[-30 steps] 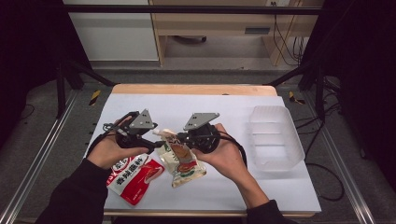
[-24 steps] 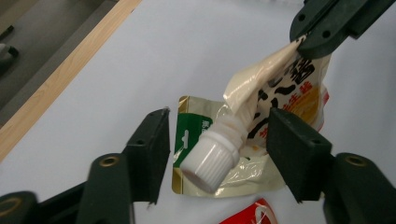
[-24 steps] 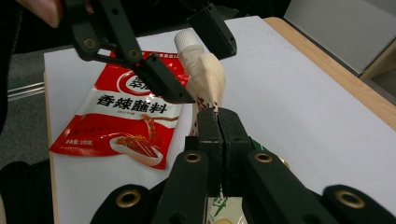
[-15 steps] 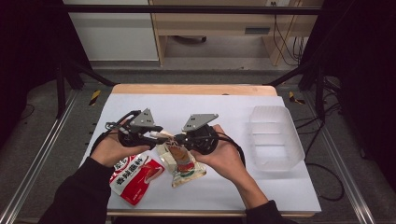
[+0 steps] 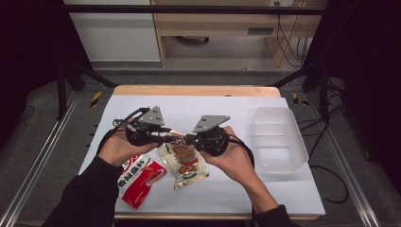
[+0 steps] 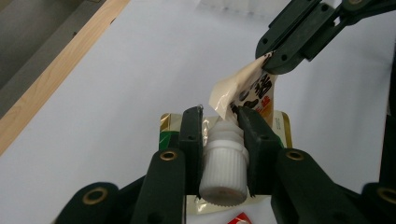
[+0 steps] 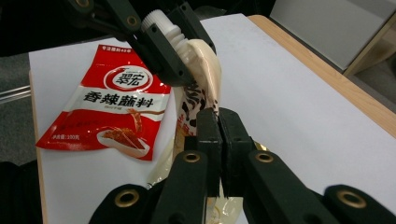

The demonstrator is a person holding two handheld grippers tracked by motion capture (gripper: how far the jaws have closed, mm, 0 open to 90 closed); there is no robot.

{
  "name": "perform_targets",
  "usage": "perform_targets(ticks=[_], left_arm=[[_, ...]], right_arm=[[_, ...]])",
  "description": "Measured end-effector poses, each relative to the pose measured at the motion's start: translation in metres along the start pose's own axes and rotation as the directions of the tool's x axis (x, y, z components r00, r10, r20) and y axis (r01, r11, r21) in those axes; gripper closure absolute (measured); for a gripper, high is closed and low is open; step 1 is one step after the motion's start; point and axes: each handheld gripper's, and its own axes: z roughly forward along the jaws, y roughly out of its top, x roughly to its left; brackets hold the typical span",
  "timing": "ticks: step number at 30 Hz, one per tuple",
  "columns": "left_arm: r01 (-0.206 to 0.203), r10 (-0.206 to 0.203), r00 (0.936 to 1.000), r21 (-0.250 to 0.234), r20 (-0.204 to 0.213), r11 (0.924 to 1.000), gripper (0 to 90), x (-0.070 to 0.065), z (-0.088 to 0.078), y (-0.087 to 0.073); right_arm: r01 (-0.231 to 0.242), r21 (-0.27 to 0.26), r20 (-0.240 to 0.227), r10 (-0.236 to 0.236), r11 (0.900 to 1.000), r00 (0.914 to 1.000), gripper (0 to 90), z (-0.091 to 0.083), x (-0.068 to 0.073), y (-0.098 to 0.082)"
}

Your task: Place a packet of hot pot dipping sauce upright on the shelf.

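A beige spout pouch (image 5: pixel 185 165) with a white screw cap (image 6: pixel 223 163) is lifted by its top over the white table (image 5: pixel 222 111). My left gripper (image 6: pixel 218 115) has just been closing, and its pads now press both sides of the cap. My right gripper (image 7: pixel 218 117) is shut on the pouch's upper edge (image 7: pixel 198 70), just below the spout. In the high view the left gripper (image 5: pixel 166 137) and right gripper (image 5: pixel 190 139) meet tip to tip above the pouch. The right gripper view shows the cap (image 7: pixel 161 22) in the left jaws.
A red sauce packet (image 5: pixel 141 180) lies flat at the front left, beside the pouch and under my left forearm. A clear plastic container (image 5: pixel 278 141) stands at the right side of the table. A wooden edge (image 5: pixel 198 90) runs along the far side.
The left gripper's jaws have closed from wide apart onto the white cap. Both hands stay in place, and the right gripper keeps its hold on the pouch.
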Motion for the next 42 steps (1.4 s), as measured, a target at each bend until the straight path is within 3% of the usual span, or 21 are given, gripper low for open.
perform_targets(ticks=[3, 9, 14, 17, 22, 27, 28, 30, 32, 36, 42], left_arm=[[-0.025, 0.024, 0.9997, 0.029, 0.011, 0.9993, 73.1, -0.003, 0.0, 0.007], [-0.048, 0.047, 0.9985, 0.04, 0.028, 0.998, 73.4, -0.006, 0.0, 0.013], [-0.06, 0.058, 0.9979, 0.057, 0.027, 0.9966, 73.4, -0.005, 0.002, 0.014], [-0.062, 0.06, 0.9978, 0.055, 0.027, 0.9966, 73.5, -0.005, 0.002, 0.014], [-0.064, 0.062, 0.9977, 0.053, 0.028, 0.9965, 73.5, -0.004, 0.002, 0.013], [-0.071, 0.069, 0.9972, 0.057, 0.03, 0.9959, 73.4, -0.005, 0.002, 0.012], [-0.071, 0.069, 0.9972, 0.056, 0.03, 0.9959, 73.5, -0.005, 0.002, 0.012], [-0.068, 0.067, 0.9973, 0.054, 0.029, 0.9962, 73.4, -0.004, 0.001, 0.011], [-0.067, 0.066, 0.9974, 0.052, 0.03, 0.9964, 73.5, -0.004, 0.001, 0.011], [-0.061, 0.059, 0.9978, 0.048, 0.031, 0.997, 73.4, -0.003, 0.002, 0.009], [-0.059, 0.057, 0.9977, 0.045, 0.036, 0.9973, 73.5, -0.003, 0.003, 0.007]], right_arm=[[0.013, 0.02, 0.002, -0.013, 1.0, 0.9999, 88.2, -0.002, -0.001, -0.001], [0.048, 0.063, -0.002, -0.048, 0.997, 0.9989, 82.4, -0.003, -0.004, -0.001], [0.107, 0.126, 0.01, -0.109, 0.986, 0.9939, 60.8, -0.003, -0.007, 0.005], [0.148, 0.159, -0.008, -0.149, 0.976, 0.9889, 49.3, 0.0, -0.009, 0.009], [0.238, 0.194, -0.022, -0.239, 0.952, 0.9708, 32.6, 0.007, -0.009, 0.015], [0.249, 0.204, -0.046, -0.245, 0.947, 0.9684, 23.1, 0.013, -0.011, 0.02], [0.26, 0.213, -0.063, -0.252, 0.942, 0.9656, 20.2, 0.013, -0.012, 0.02], [0.269, 0.23, -0.084, -0.257, 0.935, 0.9629, 22.3, 0.015, -0.015, 0.021], [0.276, 0.232, -0.092, -0.261, 0.933, 0.961, 31.7, 0.016, -0.017, 0.022], [0.269, 0.22, -0.116, -0.249, 0.938, 0.9616, 45.4, 0.019, -0.021, 0.023], [0.266, 0.218, -0.145, -0.238, 0.939, 0.9604, 56.7, 0.025, -0.023, 0.023]])
